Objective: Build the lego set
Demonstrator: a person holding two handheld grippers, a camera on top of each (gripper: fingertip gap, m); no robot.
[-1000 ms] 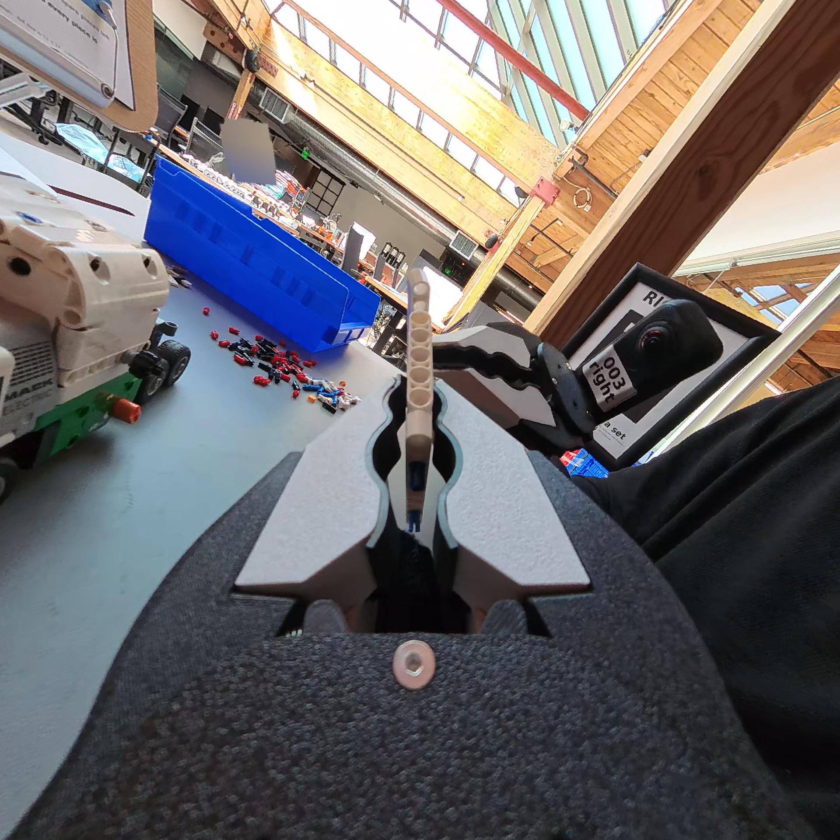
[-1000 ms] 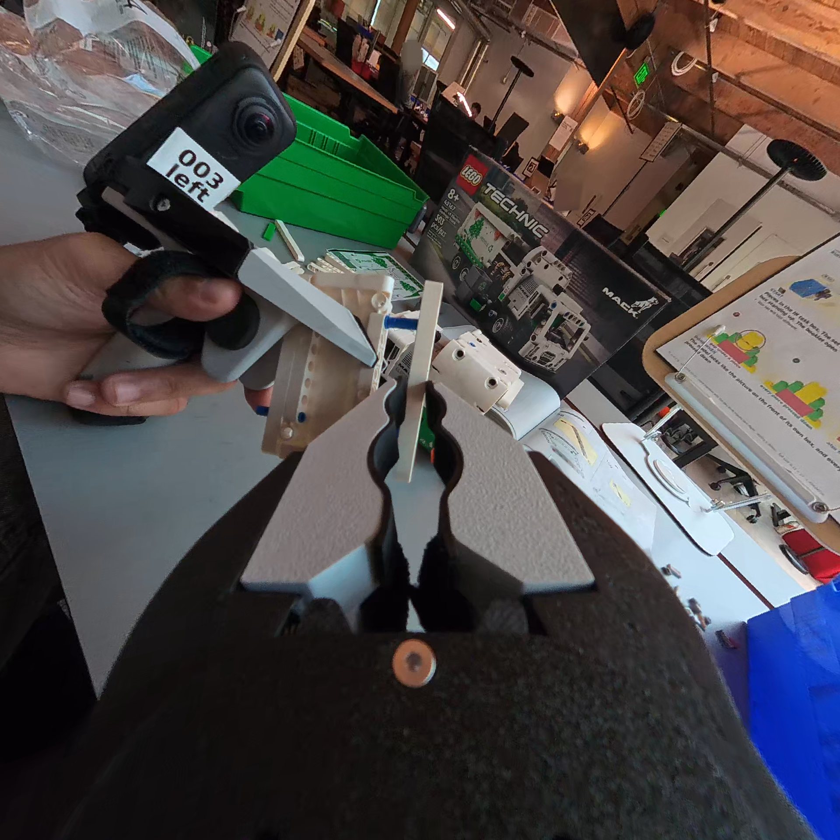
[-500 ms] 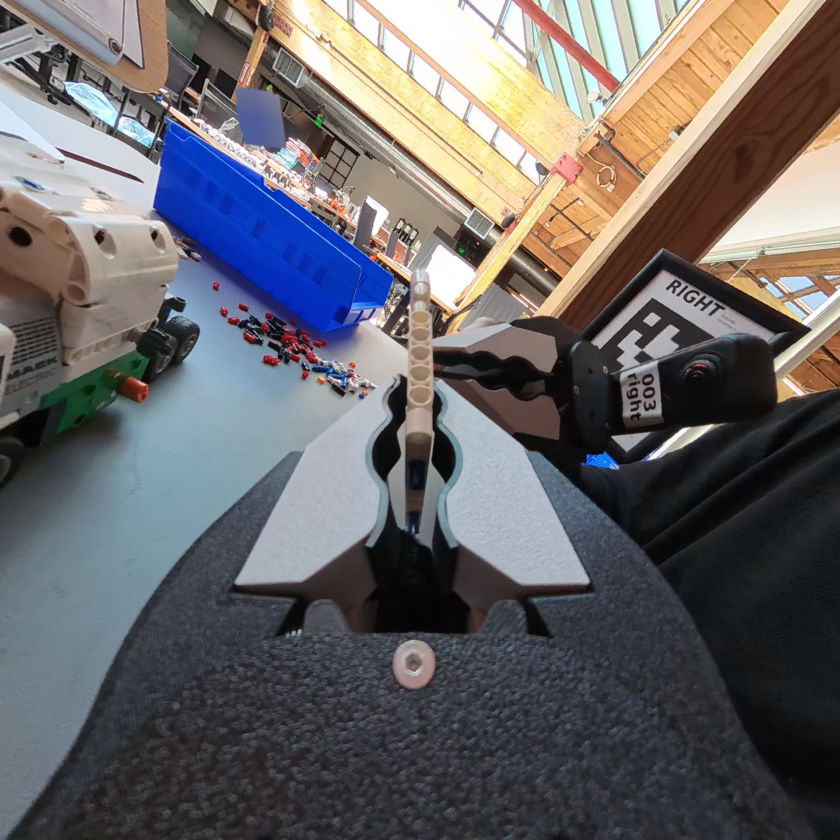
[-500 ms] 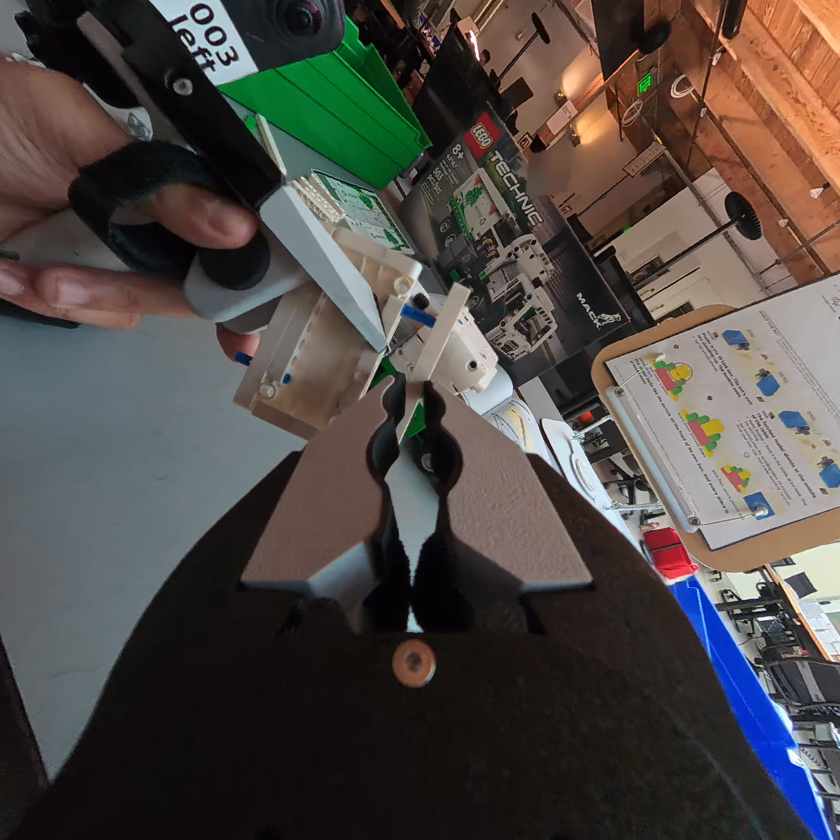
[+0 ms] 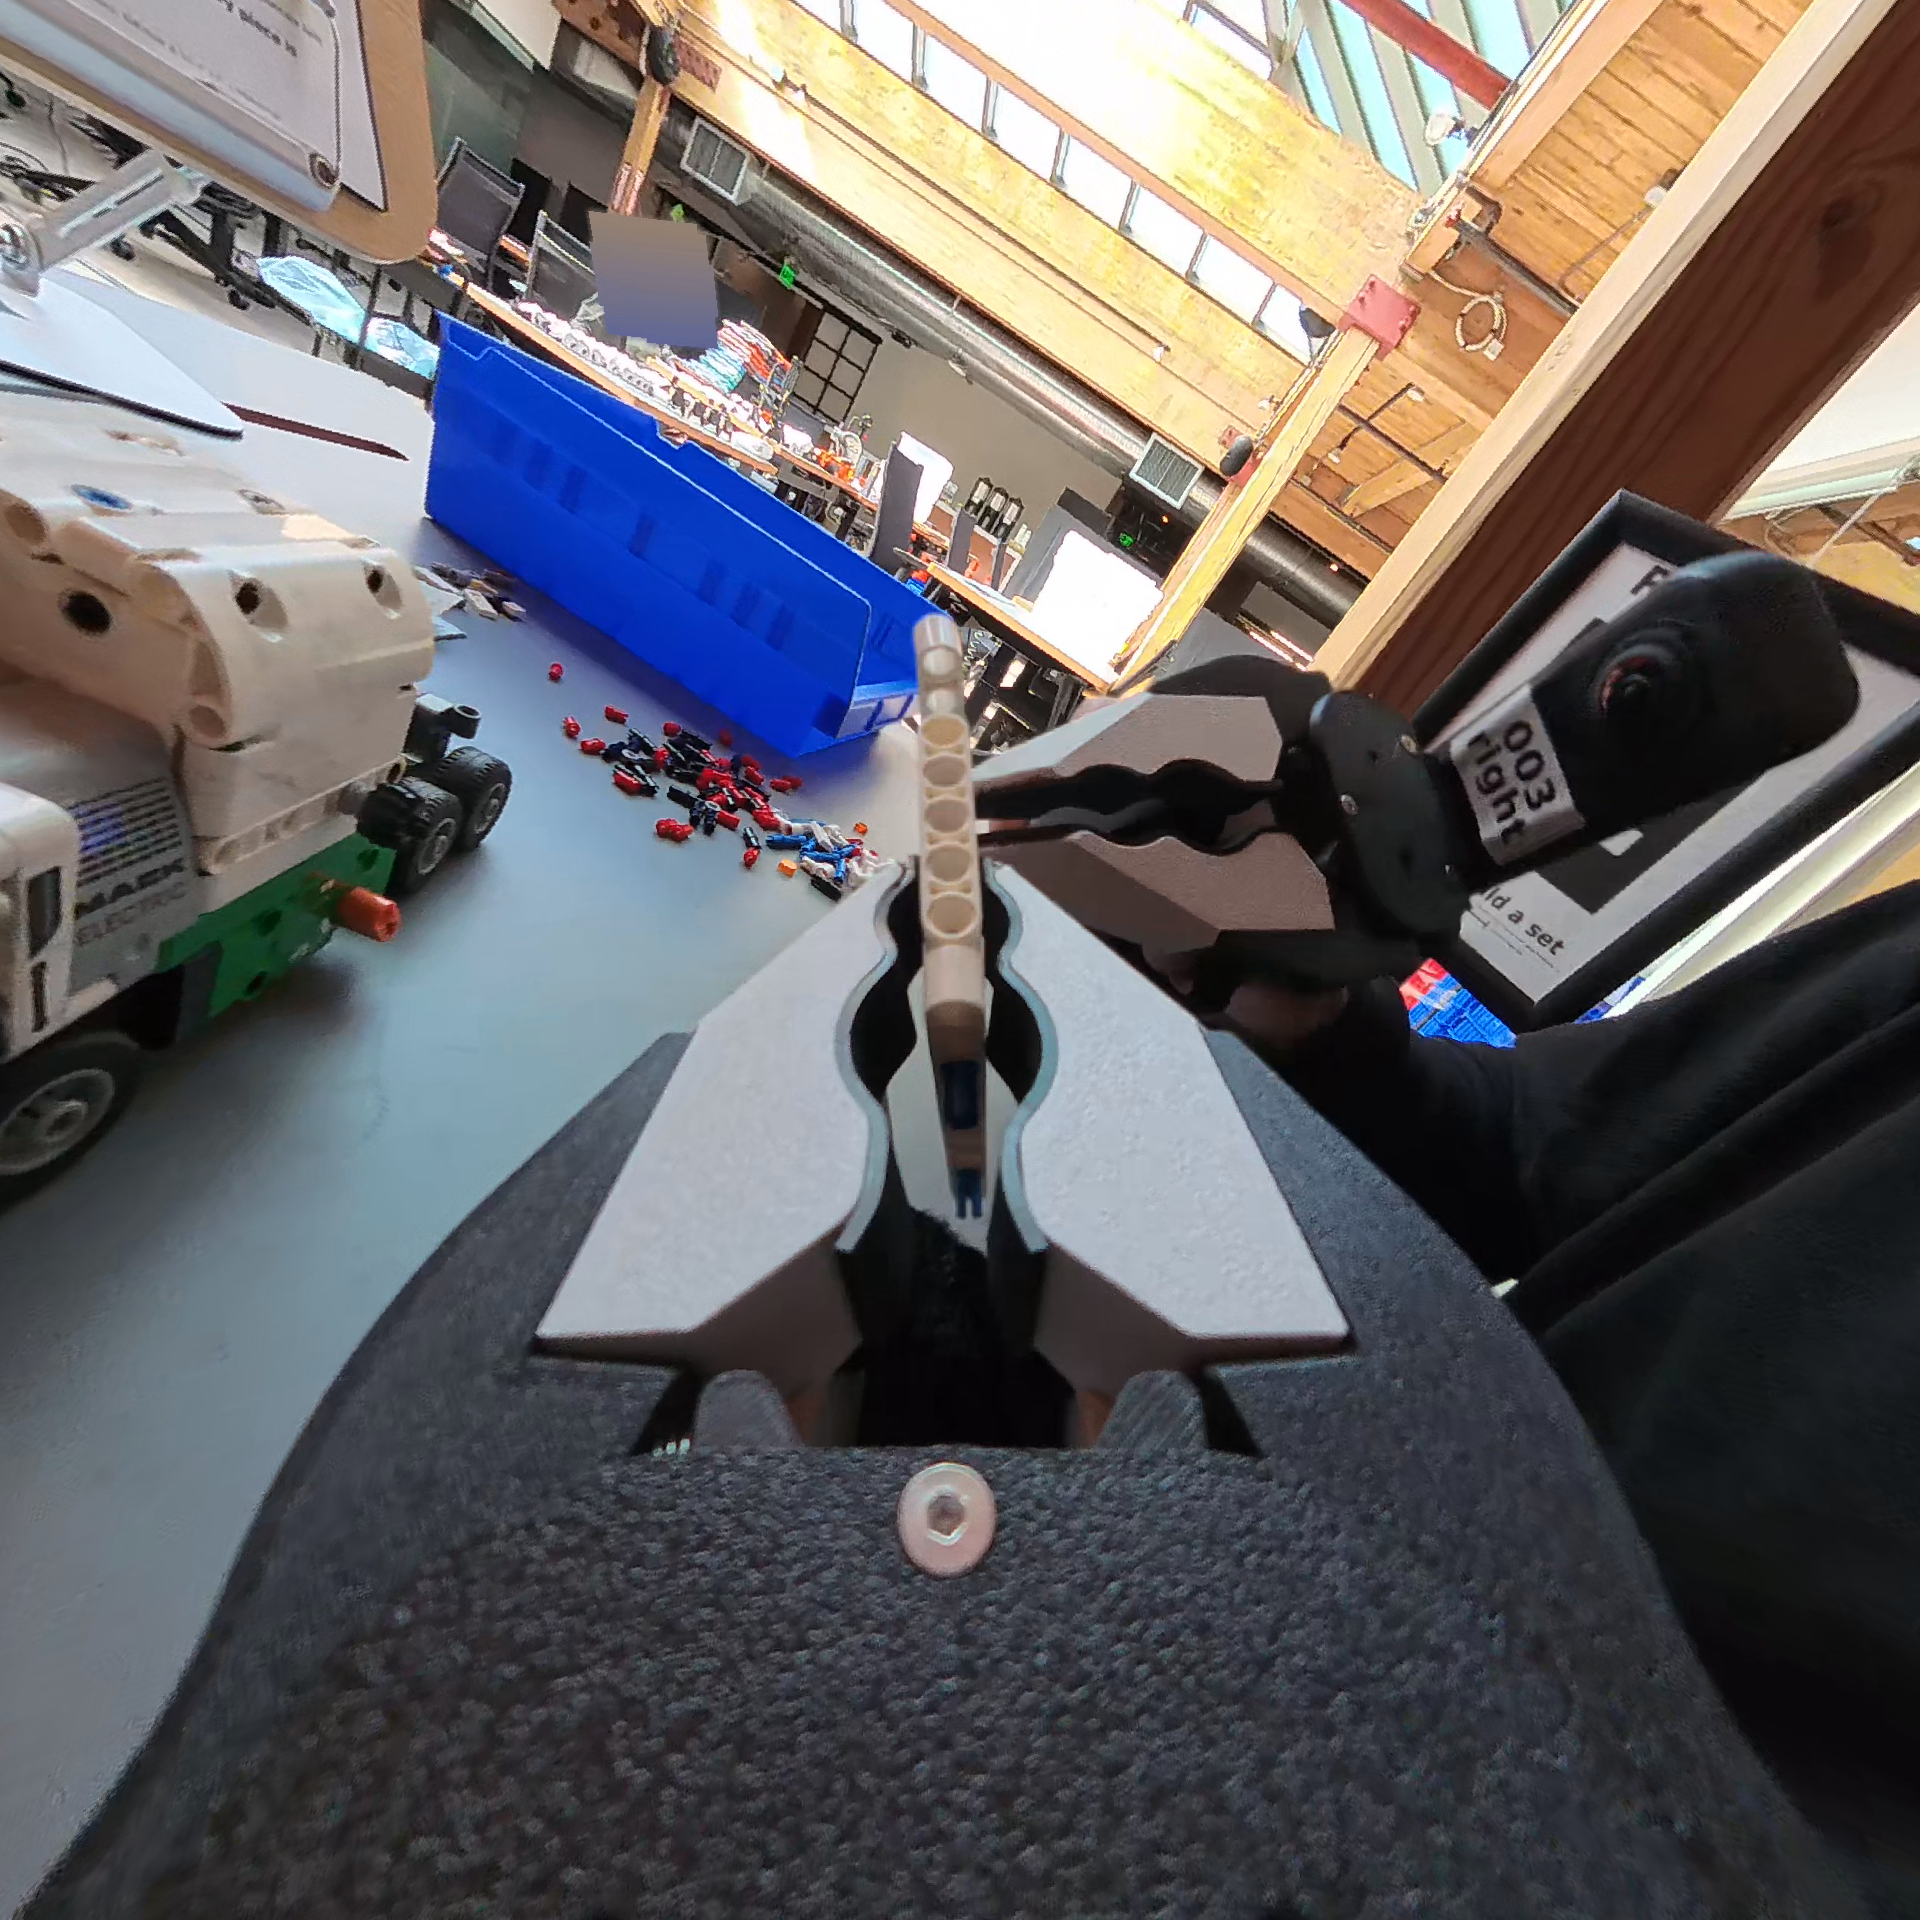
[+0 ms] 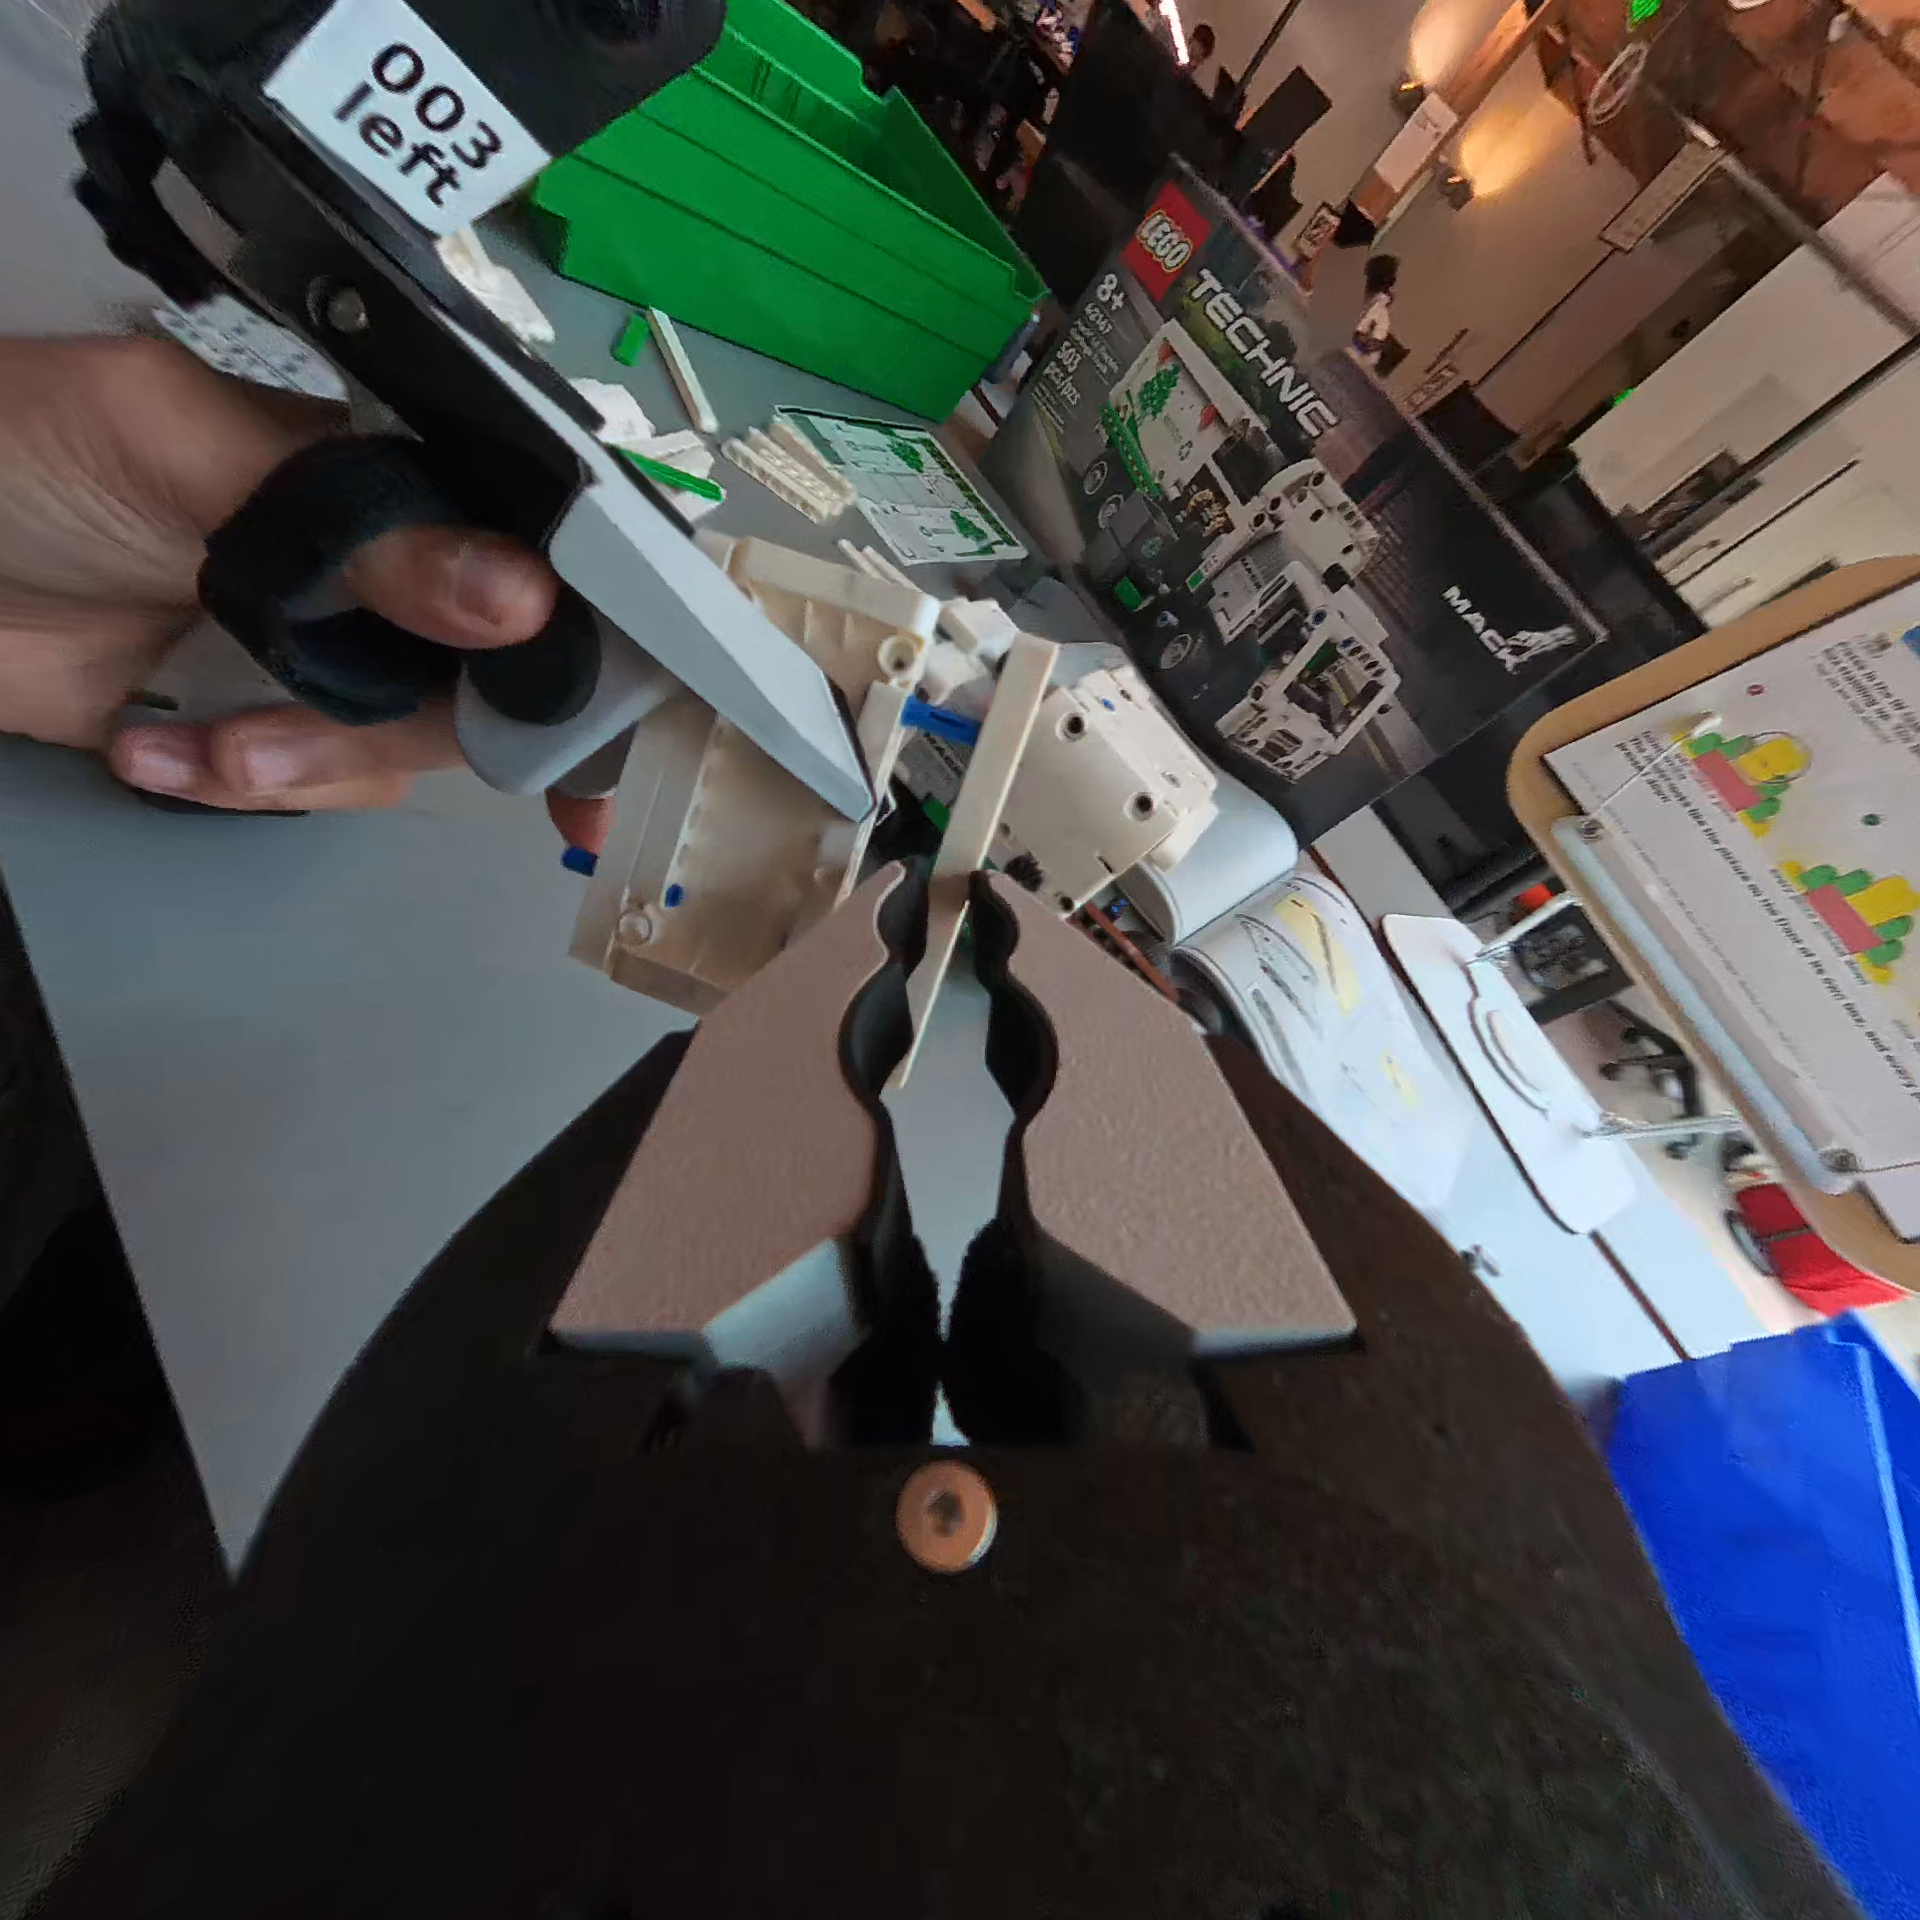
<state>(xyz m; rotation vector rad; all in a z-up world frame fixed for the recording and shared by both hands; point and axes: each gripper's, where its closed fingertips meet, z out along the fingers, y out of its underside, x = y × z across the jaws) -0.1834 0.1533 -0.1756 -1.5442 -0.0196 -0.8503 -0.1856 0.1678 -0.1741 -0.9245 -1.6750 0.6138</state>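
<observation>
In the left wrist view my left gripper [image 5: 948, 894] is shut on a white holed beam [image 5: 945, 790] that stands upright between its fingers, with a blue pin low in it. My right gripper [image 5: 982, 821] comes in from the right, its tips against the beam. In the right wrist view my right gripper [image 6: 940, 883] is shut on a thin white strip [image 6: 997, 748]. The left gripper [image 6: 862, 800], held by a hand, holds a white panel assembly [image 6: 717, 842] just left of the strip. The white and green truck [image 5: 208, 707] stands on the grey table at left.
A blue bin [image 5: 644, 551] lies behind a scatter of red, blue and black pins [image 5: 717, 790]. A green bin [image 6: 779, 218], the set's box [image 6: 1299, 499], an open booklet [image 6: 1309, 997] and a clipboard with pictures [image 6: 1766, 862] stand beyond. A black sleeve [image 5: 1714, 1143] fills the right. Less than 4 cm separates the two grippers' tips.
My right gripper has rolled and moved in until its tips reach the beam in the left gripper. The left gripper has shifted slightly and still holds the beam.
</observation>
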